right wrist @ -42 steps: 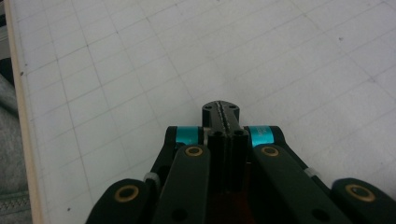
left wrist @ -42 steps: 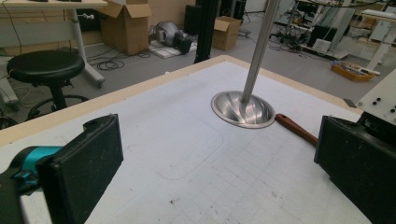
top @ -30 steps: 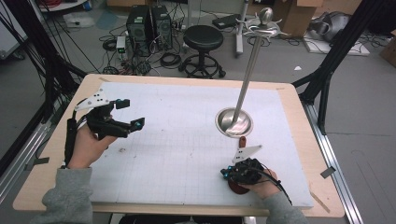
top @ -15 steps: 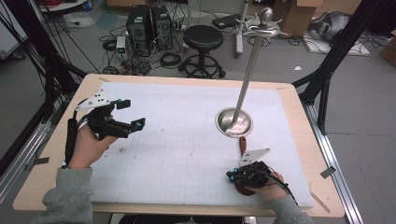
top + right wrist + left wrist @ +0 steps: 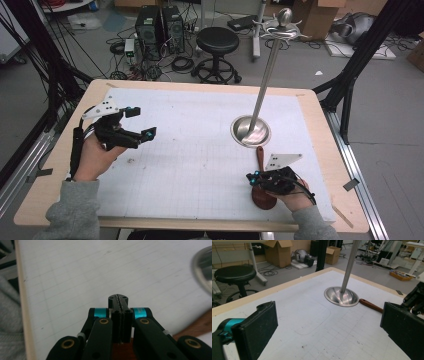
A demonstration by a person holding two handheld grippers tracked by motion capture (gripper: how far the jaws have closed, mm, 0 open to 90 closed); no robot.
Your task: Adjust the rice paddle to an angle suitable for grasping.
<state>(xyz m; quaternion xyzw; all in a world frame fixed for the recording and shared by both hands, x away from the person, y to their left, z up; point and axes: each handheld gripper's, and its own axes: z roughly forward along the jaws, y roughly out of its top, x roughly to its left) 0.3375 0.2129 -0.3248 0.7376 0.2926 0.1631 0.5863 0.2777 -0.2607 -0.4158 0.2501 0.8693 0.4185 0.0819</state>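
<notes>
clearly nearest: right hand-held gripper [image 5: 256,178], at about five o'clock on the surface [image 5: 200,130], directly over the wooden spoon [image 5: 260,162]. jaws pressed fully together in the right gripper view [image 5: 121,302], pads meeting along one seam with no gap; reddish-brown wood showing just beneath the linkage and again at four o'clock of that frame [image 5: 197,323], so nothing clamped between the tips themselves. whether the wood touches the gripper's underside: cannot tell.

long axis of the wooden spoon running roughly six to twelve o'clock in the high view, broad rounded end near the front edge under the right hand, slim handle pointing up toward the steel stand [image 5: 250,131]. handle tip ending just beside the round base, at about five o'clock of it; touching or apart, too close to call. same handle visible in the left gripper view as a dark red stick [image 5: 370,305] lying at three o'clock of the steel stand [image 5: 341,295].

left hand-held gripper [image 5: 142,122] well apart, at nine o'clock on the surface, jaws spread wide and empty, pads [image 5: 259,331] aimed across toward the stand.

judged from this: to grip, jaws to open first, then close across the handle's short width, at right angles to that six-to-twelve line. left side too far off to matter for now.
</notes>
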